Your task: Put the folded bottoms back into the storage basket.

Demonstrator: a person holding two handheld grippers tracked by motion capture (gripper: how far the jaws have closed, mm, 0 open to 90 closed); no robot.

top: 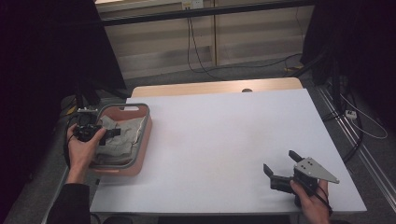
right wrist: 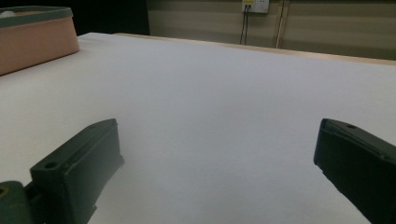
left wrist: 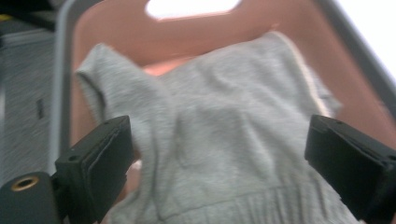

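A pink basket (top: 144, 151) with a grey rim stands at the table's left edge. A crumpled light grey cloth (top: 120, 142) lies inside it. My left gripper (top: 108, 134) hovers over the basket's left side, pointing in at the cloth. In the left gripper view the jaws of the left gripper (left wrist: 219, 140) stand wide apart, open, above the grey cloth (left wrist: 224, 121), with the pink basket wall (left wrist: 187, 32) behind; the pads do not press on the fabric. My right gripper (top: 280, 162) rests low at the table's front right, open, with nothing between its jaws.
The white table top (top: 224, 135) stretches between the basket and the right gripper. In the right gripper view the right gripper (right wrist: 219, 140) faces bare table, with the basket (right wrist: 37, 39) at the far left. Cables run over the floor behind and to the right.
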